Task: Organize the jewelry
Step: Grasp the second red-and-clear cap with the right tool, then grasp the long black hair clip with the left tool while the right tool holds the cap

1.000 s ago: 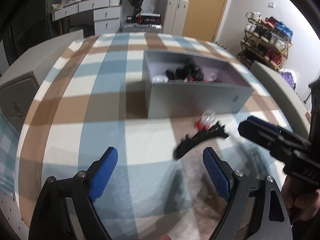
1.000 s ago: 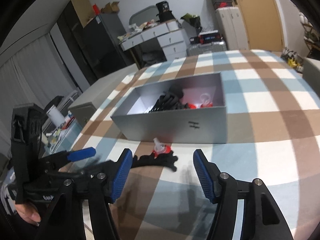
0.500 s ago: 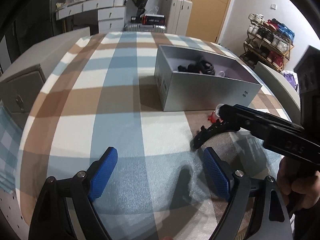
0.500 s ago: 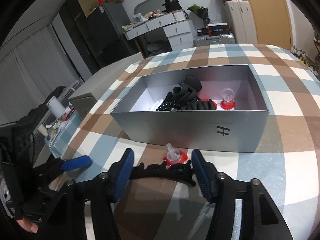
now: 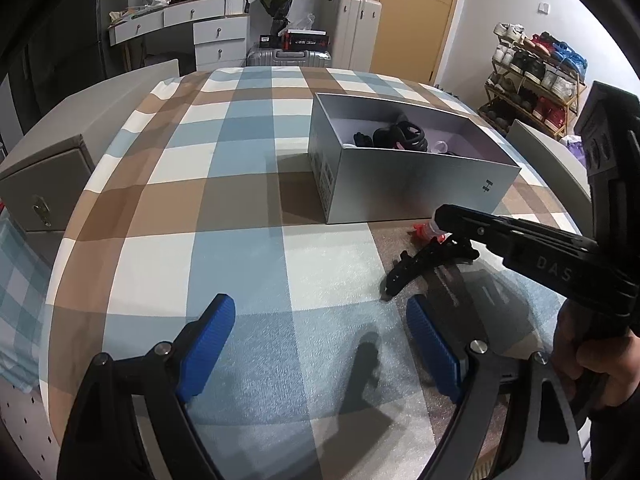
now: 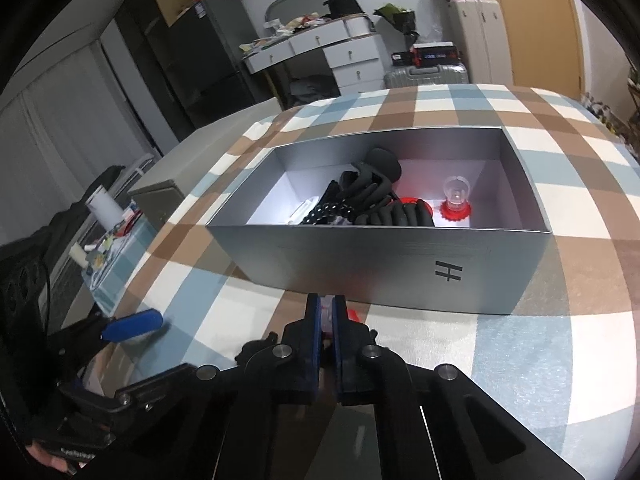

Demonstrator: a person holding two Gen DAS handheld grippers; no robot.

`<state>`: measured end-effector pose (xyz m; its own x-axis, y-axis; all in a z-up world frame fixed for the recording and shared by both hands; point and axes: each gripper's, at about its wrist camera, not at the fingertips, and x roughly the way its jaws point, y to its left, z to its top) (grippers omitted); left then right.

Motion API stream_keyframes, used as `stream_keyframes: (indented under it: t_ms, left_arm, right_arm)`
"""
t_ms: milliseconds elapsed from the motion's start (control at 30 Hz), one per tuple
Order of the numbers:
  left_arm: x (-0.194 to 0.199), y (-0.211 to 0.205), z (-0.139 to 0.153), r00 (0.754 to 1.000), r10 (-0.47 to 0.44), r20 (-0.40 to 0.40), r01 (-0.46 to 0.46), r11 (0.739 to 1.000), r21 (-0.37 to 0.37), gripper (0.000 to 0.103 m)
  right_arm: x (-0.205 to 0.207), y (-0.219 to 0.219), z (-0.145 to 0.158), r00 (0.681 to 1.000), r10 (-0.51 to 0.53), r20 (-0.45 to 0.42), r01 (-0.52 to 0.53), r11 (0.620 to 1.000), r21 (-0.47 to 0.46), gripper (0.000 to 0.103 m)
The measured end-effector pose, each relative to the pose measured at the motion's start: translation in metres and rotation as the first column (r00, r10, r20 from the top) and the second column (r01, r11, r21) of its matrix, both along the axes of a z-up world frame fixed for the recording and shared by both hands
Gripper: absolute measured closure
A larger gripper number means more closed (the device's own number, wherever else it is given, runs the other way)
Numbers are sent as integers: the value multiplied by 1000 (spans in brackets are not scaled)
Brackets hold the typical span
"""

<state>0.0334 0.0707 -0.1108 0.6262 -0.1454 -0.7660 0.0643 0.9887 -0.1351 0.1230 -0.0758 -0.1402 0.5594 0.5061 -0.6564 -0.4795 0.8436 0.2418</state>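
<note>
Here the checked table [image 6: 560, 380] carries a grey box [image 6: 380, 276] already holding jewelry. Just before it, the right gripper [image 6: 327, 320] pinches a clear red-based piece [image 5: 425, 231]; next comes a lift over the rim. The left gripper [image 5: 320, 344] hangs spread, empty.

A red-and-clear ring [image 6: 329, 311] sits pinched between blue pads, just in front of the grey box [image 6: 392, 268], touching a black hair clip [image 5: 430, 262] lying flat at its 7 o'clock. Inside the box, black hair clips [image 6: 372, 200] pile left; another red-based ring [image 6: 456, 200] stands upright at their 3 o'clock.
</note>
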Motion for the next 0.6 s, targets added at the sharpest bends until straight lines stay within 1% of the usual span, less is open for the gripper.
stream_keyframes:
  t_ms: [200,333,433,600]
  left_arm:
    - [-1,-4,4,1000,-12,6,12,1000,4,19]
    - [3,-6,2,998,-38,-40,37,999,-25,19]
    - [4,-11,2,998,-43,-48,43,999,-1,19]
    - [4,-18,3,997,-63,-52,64,998,6,19]
  right_arm:
    - [-7,-12,8,999,-24,28,23,999,30,99]
    - [-12,-24,16,998,-29,57,24,997,79,99]
    - [-20,-31,25,994,-28,104,19,996,89,99]
    - [-28,-46,28,992,-47,114,35,994,102,99]
